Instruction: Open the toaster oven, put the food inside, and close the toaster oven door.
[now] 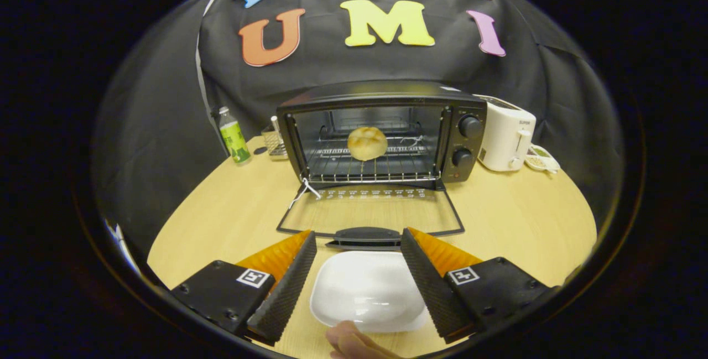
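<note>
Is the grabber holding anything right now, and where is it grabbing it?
Nothing. The gripper is open, its fingers apart over the empty white plate. The bun already sits on the rack inside the toaster oven.

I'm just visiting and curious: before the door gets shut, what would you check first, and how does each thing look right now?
1. Bun on the rack inside the toaster oven: ok.
2. Door fully down, flat on the table: ok.
3. Door handle unobstructed, just ahead of the fingers: ok.
4. Gripper open, holding nothing: ok.
5. White plate between the fingers is empty: ok.
6. Oven switched off: cannot tell.
</note>
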The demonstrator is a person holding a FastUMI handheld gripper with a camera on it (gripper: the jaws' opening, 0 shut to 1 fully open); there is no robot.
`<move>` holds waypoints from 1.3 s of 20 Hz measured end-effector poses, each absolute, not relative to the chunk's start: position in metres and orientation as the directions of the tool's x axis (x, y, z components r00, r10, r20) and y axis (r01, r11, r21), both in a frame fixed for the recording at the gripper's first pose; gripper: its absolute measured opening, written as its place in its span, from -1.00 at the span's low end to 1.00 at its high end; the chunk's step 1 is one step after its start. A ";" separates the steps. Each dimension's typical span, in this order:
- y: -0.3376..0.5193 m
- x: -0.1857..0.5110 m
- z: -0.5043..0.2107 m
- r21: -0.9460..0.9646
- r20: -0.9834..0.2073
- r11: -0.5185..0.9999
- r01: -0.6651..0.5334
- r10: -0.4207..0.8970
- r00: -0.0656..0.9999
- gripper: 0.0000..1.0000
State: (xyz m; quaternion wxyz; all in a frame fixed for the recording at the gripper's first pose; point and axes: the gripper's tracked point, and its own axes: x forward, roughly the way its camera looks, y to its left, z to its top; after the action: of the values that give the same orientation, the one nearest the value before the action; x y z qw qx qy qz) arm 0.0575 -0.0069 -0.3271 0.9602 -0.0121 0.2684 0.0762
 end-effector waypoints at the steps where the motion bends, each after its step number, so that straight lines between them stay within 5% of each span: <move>1: -0.006 0.057 -0.332 0.006 -0.526 0.988 -0.155 0.135 0.839 1.00; 17: -0.013 0.082 -0.399 0.017 -0.632 0.997 -0.081 0.074 0.771 1.00; 26: -0.013 0.089 -0.371 -0.025 -0.596 0.998 -0.064 0.037 0.802 1.00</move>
State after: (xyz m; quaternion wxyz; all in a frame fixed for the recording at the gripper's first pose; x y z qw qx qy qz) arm 0.0894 -0.0127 -0.3712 0.9490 -0.0220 0.3135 0.0266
